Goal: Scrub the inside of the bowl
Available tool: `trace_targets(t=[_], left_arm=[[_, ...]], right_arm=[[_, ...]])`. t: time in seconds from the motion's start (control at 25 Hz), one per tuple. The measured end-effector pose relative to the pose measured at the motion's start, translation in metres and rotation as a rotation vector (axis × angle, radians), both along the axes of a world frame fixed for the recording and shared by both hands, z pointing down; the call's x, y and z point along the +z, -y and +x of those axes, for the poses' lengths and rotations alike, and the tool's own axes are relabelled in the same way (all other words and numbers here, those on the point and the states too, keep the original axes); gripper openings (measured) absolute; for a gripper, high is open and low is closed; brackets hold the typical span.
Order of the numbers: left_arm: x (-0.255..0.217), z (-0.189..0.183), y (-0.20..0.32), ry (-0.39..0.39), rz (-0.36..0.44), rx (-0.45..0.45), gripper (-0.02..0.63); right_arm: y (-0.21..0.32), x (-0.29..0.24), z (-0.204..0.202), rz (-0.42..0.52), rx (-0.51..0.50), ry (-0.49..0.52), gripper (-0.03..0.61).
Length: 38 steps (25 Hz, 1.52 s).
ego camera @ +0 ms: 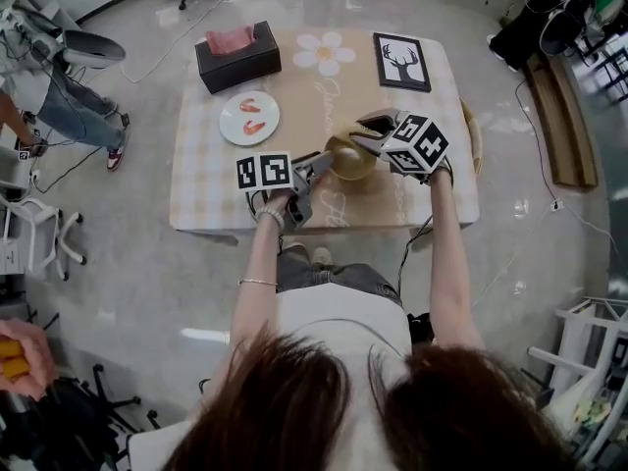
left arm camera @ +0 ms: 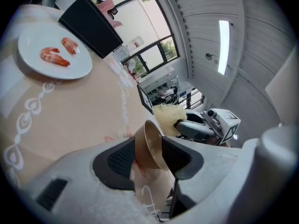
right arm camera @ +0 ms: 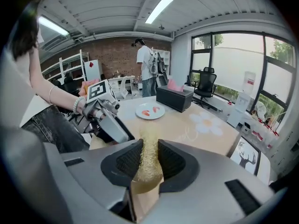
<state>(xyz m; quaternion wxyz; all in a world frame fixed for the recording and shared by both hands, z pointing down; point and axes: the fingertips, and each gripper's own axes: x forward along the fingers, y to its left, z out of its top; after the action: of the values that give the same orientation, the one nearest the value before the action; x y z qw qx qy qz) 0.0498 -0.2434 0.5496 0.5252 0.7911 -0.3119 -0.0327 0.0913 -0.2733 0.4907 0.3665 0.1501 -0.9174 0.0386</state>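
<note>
- On the near half of the table [ego camera: 206, 196], the scrubbing step is judged to be about to begin: the bowl [ego camera: 350, 161] is set close to the front edge, between the two grippers.
- For the next move, a firm hold on the rim is judged necessary before the scouring pad [left arm camera: 167, 115] is pressed into the bowl and swept round its inner wall.
- Both forearms are stretched forward over the table edge; the right forearm [ego camera: 446, 253] is extended farther than the left forearm [ego camera: 257, 263].
- The left gripper [left arm camera: 148, 149] is held nearly level with its jaws apart; the bowl's rim is straddled but not pinched.
- The right gripper [right arm camera: 149, 155] is pitched downward, its jaws clamped on the pad, which is poised just beside the bowl's rim; contact cannot be told.
</note>
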Motion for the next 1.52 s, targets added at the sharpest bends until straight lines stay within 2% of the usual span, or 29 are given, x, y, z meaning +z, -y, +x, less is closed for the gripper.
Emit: trace_targets(t=[0.2,0.52,1.04,1.52], left_arm=[[0.005,0.010,-0.009,-0.060,-0.101,0.060,0.169],[0.007,0.014,-0.012,-0.081,-0.159,0.101,0.169],[0.008,0.015,-0.015,-0.112,-0.192,0.133,0.167],[0.014,0.015,-0.016,-0.097,-0.219,0.140,0.109]], right_arm=[[-0.007,0.004,-0.003,-0.006,-0.127,-0.074,0.091],[-0.009,0.012,0.000,-0.003,-0.344,-0.272,0.091],[-0.013,0.021,-0.003,-0.041,-0.486,-0.404,0.091],[-0.013,0.028,0.000,-0.025,-0.613,-0.573,0.091]])
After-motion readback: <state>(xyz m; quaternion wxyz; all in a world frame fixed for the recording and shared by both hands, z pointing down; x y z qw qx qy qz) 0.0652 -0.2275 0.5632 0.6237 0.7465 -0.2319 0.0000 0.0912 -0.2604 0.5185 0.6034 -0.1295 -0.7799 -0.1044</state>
